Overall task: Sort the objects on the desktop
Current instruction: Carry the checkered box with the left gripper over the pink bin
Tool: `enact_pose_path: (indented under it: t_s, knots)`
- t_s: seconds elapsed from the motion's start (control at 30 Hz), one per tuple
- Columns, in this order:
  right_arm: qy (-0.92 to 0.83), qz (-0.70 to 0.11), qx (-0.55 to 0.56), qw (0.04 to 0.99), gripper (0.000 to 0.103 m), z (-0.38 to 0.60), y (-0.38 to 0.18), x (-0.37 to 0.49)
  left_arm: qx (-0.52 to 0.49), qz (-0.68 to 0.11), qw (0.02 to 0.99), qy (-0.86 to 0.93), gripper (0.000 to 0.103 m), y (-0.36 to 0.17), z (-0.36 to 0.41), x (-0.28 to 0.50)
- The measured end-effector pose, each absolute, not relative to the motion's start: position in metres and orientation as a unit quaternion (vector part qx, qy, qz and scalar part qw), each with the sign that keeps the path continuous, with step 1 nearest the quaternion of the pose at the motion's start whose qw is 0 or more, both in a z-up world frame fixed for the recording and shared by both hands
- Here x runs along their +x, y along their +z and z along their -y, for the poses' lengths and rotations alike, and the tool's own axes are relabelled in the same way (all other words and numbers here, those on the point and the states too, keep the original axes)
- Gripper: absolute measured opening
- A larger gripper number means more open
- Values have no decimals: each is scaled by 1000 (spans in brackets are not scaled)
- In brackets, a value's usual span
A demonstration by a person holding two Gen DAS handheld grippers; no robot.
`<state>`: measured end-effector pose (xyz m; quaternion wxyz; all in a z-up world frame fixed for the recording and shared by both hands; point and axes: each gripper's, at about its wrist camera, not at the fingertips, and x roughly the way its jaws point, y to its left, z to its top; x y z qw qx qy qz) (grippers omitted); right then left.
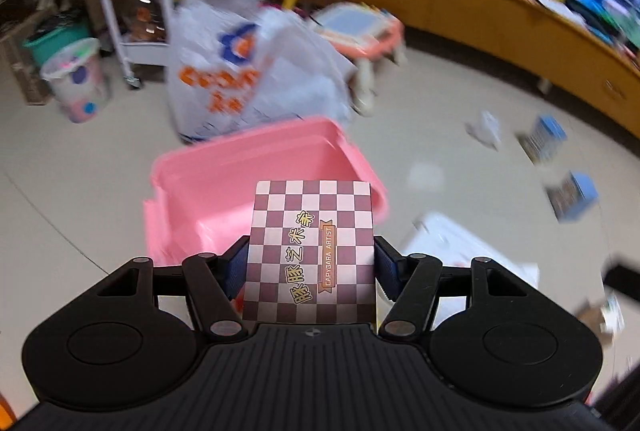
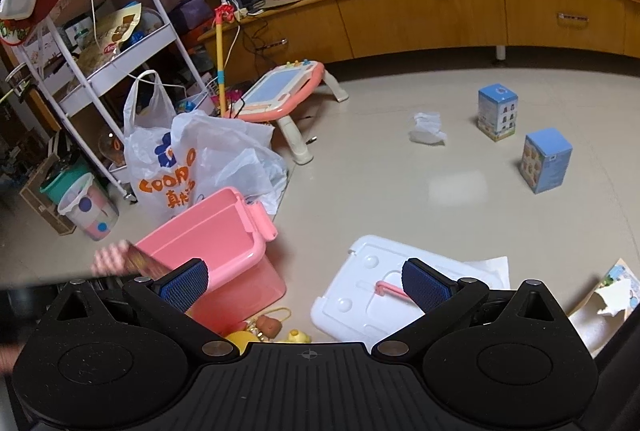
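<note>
While R gripper [image 2: 306, 281] gapes, L gripper [image 1: 311, 263] clamps checkered card [image 1: 312, 251].

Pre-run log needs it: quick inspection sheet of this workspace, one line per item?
Surface: pale tiled floor, no desk seen.
Job's things: checkered card held above open pink bin; white lid beside bin; two blue boxes standing apart.
Clutter: plastic bags, crumpled tissue, small toys.
Grippers: left gripper shut on card; right gripper open.
Cables: black leads by cabinet.
Surroundings: wooden cabinet, white cart, drawing board.
</note>
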<state>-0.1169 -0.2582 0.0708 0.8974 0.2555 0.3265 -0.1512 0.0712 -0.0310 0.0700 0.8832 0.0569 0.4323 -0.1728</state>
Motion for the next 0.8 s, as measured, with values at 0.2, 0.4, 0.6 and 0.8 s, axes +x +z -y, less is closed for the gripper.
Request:
enact_pose_path:
  t_s: [0.2, 0.4, 0.6, 0.8]
  knots:
    - [-140, -335, 260, 895, 103, 255, 69, -112, 17, -434, 894, -110, 64, 71, 16, 133]
    - [-144, -348, 267, 887, 103, 256, 62, -104, 10, -455, 888, -65, 64, 34, 9, 187]
    - [-149, -366, 270, 878, 103, 254, 50, -93, 5, -488, 872, -46, 64, -10, 4, 216]
    - [-145, -389, 271, 868, 103, 249, 38, -81, 11, -512, 858, -37, 64, -46, 4, 234]
